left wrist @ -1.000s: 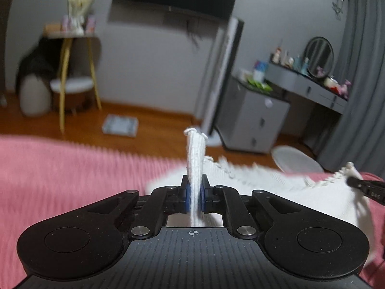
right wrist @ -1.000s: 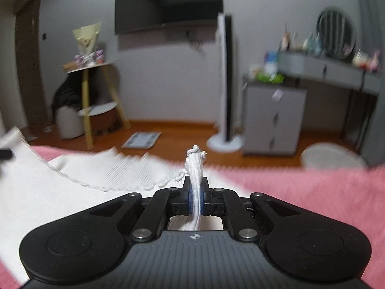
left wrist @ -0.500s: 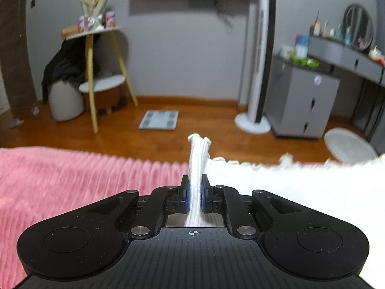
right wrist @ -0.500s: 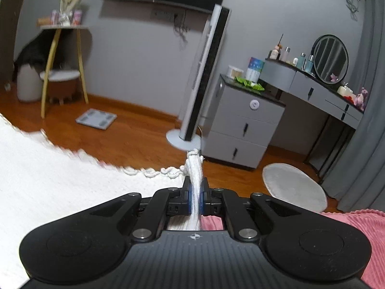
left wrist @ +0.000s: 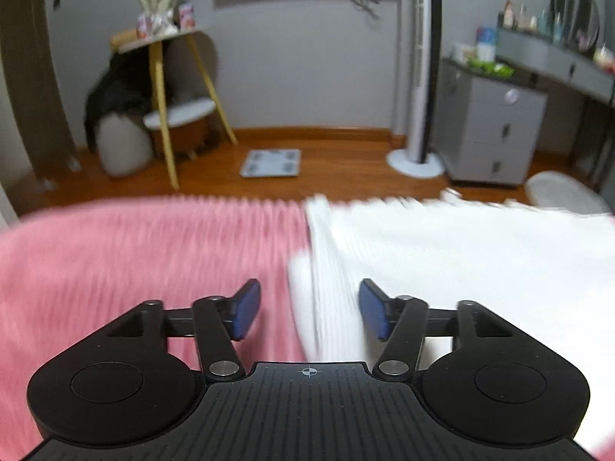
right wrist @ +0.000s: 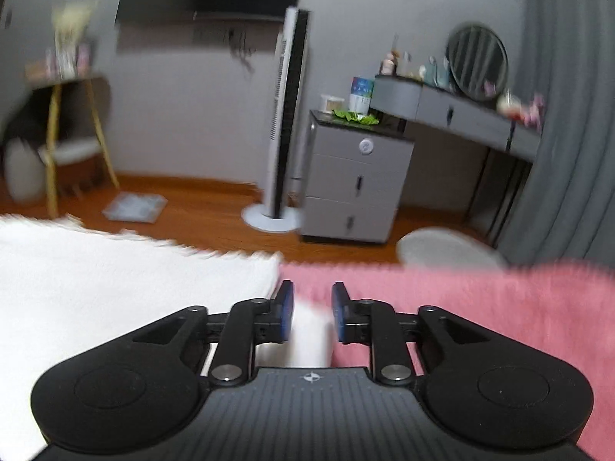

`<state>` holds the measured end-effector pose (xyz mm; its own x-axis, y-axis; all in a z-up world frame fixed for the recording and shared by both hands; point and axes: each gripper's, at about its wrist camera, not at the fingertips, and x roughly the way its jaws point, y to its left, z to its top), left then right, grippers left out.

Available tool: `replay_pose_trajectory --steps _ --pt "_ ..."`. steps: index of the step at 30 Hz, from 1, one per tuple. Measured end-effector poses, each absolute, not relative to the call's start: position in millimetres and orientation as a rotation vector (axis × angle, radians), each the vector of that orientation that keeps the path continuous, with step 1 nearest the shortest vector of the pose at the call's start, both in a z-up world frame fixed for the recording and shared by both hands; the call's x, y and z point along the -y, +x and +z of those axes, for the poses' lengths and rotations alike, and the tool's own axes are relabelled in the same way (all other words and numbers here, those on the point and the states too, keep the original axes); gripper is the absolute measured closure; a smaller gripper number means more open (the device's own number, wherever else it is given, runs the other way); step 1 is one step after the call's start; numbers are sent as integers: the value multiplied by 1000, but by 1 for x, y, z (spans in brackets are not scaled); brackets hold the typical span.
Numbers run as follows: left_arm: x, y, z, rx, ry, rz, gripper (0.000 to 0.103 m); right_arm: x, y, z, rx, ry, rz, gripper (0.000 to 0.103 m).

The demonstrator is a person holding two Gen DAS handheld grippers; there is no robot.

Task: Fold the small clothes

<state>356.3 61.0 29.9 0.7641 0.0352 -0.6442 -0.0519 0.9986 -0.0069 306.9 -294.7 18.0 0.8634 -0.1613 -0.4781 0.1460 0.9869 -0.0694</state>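
Left wrist view: left hand-held gripper (left wrist: 309,309) wide apart, nothing between its blue pads (left wrist: 246,309). One white knit garment (left wrist: 461,261) lies flat on the pink ribbed bed cover (left wrist: 134,261), filling the right half of the frame; its left edge runs away from the camera, a bunched fold under the gap between the fingers, its far scalloped hem at the bed's edge. Motion blur. Right wrist view: right hand-held gripper (right wrist: 310,309) parted more narrowly, gripping nothing; a white corner lies below the gap. The same garment (right wrist: 127,276) spreads leftward, long axis across the frame, pink cover (right wrist: 480,307) to the right. One tower fan (right wrist: 286,123), one grey drawer unit (right wrist: 353,180) beyond.
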Motion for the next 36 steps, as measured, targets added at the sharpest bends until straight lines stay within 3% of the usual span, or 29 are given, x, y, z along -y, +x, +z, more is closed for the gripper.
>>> replay_pose_trajectory --steps 2,7,10,13,18,20,21,22,25,30,36 --pt "-74 327 25 -731 -133 15 35 313 262 18 -491 96 -144 67" --pt "-89 278 14 -773 -313 -64 35 353 199 -7 -549 468 -79 62" --pt "-92 270 11 -782 -378 -96 34 363 191 -18 -568 661 -27 61" --pt "-94 271 5 -809 -446 -111 33 369 189 -20 -574 808 14 49" --pt "-85 271 2 -827 -408 -79 37 366 182 -31 -569 951 76 40" --pt "-81 274 1 -849 -386 -50 42 361 190 -38 -597 951 81 46" --pt "-79 275 0 -854 -380 -40 43 358 193 -39 -593 931 87 54" --pt "-78 276 0 -863 -368 -28 45 354 197 -38 -594 909 91 71" --pt "-74 279 1 -884 -317 6 61 347 207 -40 -622 884 67 88" --pt "-77 279 5 -893 -276 16 79 331 210 -24 -605 680 7 93" --pt "-73 276 13 -879 -211 17 85 299 204 -4 -544 315 -91 94"
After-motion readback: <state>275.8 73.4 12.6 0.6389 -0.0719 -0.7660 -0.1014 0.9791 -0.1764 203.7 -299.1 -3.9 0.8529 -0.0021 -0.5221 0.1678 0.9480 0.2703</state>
